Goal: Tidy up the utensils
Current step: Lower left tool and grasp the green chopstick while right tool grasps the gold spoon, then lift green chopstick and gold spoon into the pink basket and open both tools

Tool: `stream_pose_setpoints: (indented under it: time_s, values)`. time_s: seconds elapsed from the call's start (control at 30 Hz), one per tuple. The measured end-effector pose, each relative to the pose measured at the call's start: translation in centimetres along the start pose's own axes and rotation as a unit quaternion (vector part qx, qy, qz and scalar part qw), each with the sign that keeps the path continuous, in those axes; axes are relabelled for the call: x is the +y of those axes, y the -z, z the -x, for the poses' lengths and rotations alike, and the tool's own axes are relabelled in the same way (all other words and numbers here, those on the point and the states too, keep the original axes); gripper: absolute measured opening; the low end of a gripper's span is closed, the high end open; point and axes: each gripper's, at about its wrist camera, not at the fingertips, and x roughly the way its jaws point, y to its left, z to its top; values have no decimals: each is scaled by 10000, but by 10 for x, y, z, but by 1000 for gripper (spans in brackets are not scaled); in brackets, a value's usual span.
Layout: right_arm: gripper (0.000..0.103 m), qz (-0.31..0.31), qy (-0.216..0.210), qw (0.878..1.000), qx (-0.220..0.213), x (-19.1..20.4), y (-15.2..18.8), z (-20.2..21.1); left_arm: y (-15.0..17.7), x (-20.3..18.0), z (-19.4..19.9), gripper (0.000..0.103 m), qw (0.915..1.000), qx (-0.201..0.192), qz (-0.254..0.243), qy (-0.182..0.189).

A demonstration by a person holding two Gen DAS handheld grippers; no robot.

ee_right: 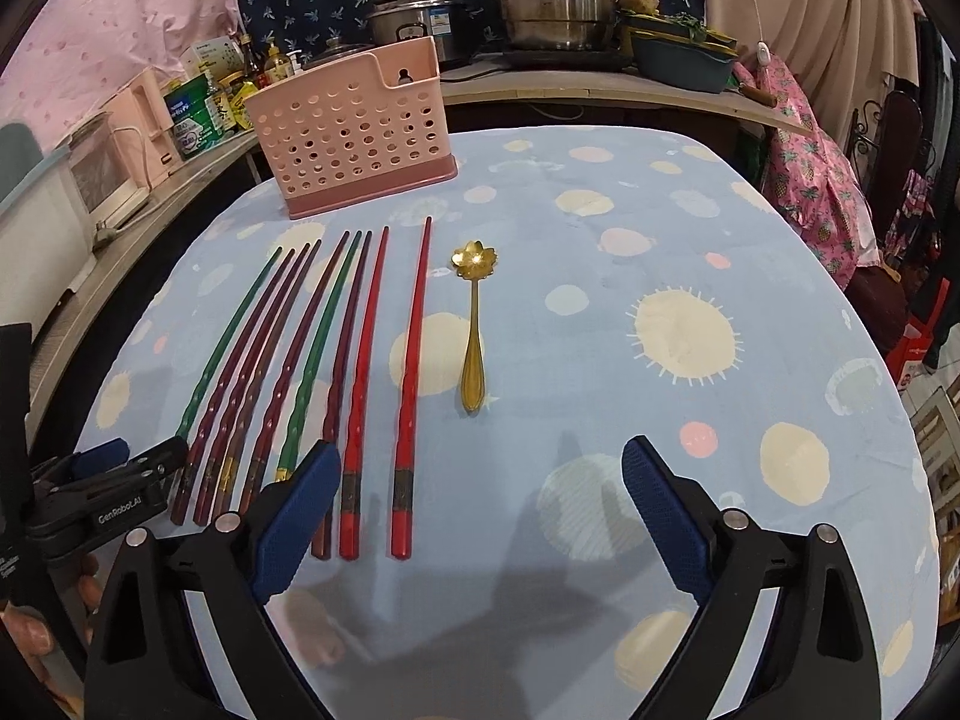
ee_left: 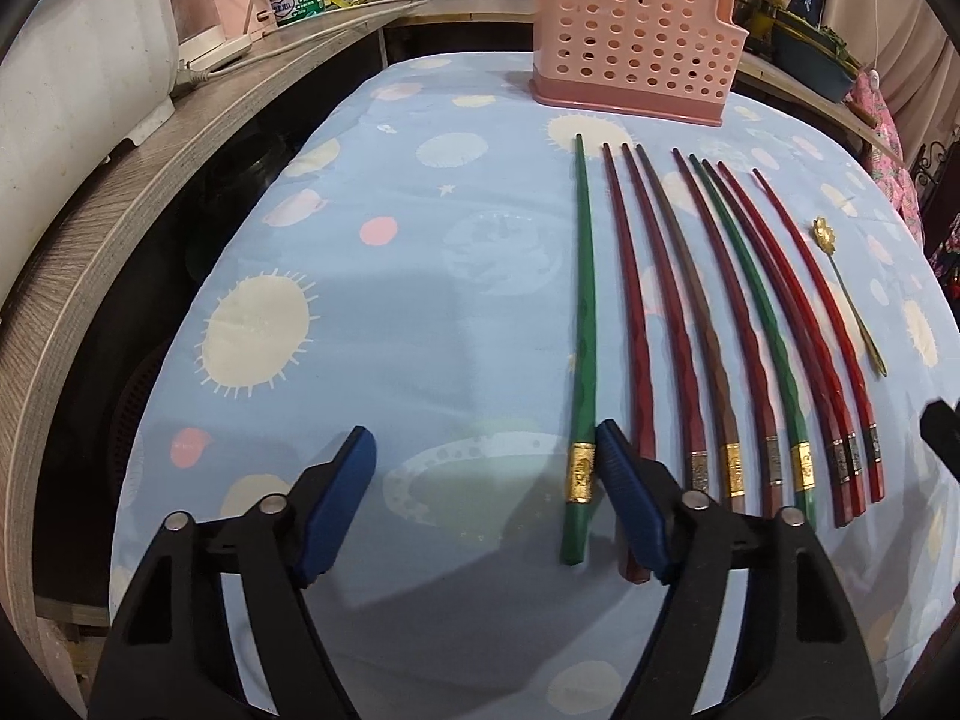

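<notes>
- The left gripper (ee_left: 486, 498) hung over the near edge of the table (ee_left: 420, 276) with its jaws spread and nothing pinched; its right pad sat just beside the butt of the leftmost green chopstick (ee_left: 581, 324), which lay outside the gap.
- The chopsticks lay flat in a row on the patterned cloth, tips toward the far side: green, several dark red ones (ee_left: 654, 300), a second green one (ee_left: 756, 312), then brighter red ones (ee_right: 414, 384) at the right end.
- They looked thin, stiff, light and lacquered, so probably slippery; the thicker banded butt ends nearest the grippers seemed the surest place to take hold.
- Right of the row lay a small gold spoon (ee_right: 472, 330) with a flower-shaped bowl, apart from the last chopstick; likely light and rigid, best taken on its handle.
- The right gripper (ee_right: 480, 510) was spread wide and empty, short of the spoon.
- The pink perforated holder (ee_right: 354, 144) stood upright beyond the chopstick tips; nothing showed inside it, though its interior was only partly visible.
</notes>
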Motion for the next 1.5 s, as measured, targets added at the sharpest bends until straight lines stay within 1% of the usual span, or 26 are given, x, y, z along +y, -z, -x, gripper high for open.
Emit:
stream_pose_setpoints:
  time_s: [0.03,0.07,0.1,0.13,0.2,0.27,0.3,0.43,0.47,0.5,0.53,0.57,0.63,0.8,1.0,1.2,1.37,1.4,1.43,1.5]
  values:
    - [83,-20,-11,10000,18,-1,-3,-3,0,0,1,63,10000,-7,-1,14]
    - [80,-46,-34,10000,53,-2,-5,-7,0,-1,2,58,10000,-7,9,47]
    - [76,-79,-60,9999,85,-4,-7,-11,0,0,2,53,10000,-5,19,55]
    - [73,-123,-87,9998,111,-6,-9,-14,0,0,3,52,10000,-4,23,65]
    - [69,-182,-148,9996,160,-8,-12,-21,0,1,3,44,10000,-13,40,73]
    - [65,-201,-186,9994,197,-9,-15,-27,0,3,3,41,9999,-16,79,83]
    - [61,-204,-204,9993,220,-9,-16,-30,-1,3,3,37,9999,-22,86,73]
    - [46,-146,-257,9991,298,-6,-20,-41,-2,3,3,27,9999,-43,70,92]
    - [43,-140,-274,9990,318,-6,-21,-44,-2,2,3,22,9999,-49,65,103]
    - [38,-141,-285,9989,338,-6,-21,-47,-2,2,3,19,9999,-56,53,92]
    - [32,-147,-285,9988,360,-7,-22,-49,-2,1,3,18,9999,-60,40,85]
    - [29,-151,-288,9988,377,-7,-23,-51,-2,1,3,15,9999,-62,29,92]
    - [24,-109,-296,9989,355,-7,-24,-52,-3,1,2,14,9999,-50,18,100]
    - [12,-33,-262,9990,353,-6,-24,-54,-6,3,2,9,9999,-8,79,150]
    - [11,111,-249,9991,314,-4,-22,-49,-6,5,2,7,9997,29,118,194]
    - [11,165,-251,9994,165,-5,-24,-29,-6,8,11,7,9993,19,214,299]
    - [10,137,-254,9996,-67,-7,-32,-6,-12,11,31,7,9991,-156,238,308]
    - [4,132,-250,9995,-103,-7,-34,-2,-14,13,35,7,9990,-201,249,325]
    - [2,120,-277,9994,-142,-8,-37,2,-16,14,41,7,9988,-258,249,341]
    - [2,105,-270,9994,-207,-10,-41,10,-20,16,51,7,9985,-368,244,321]
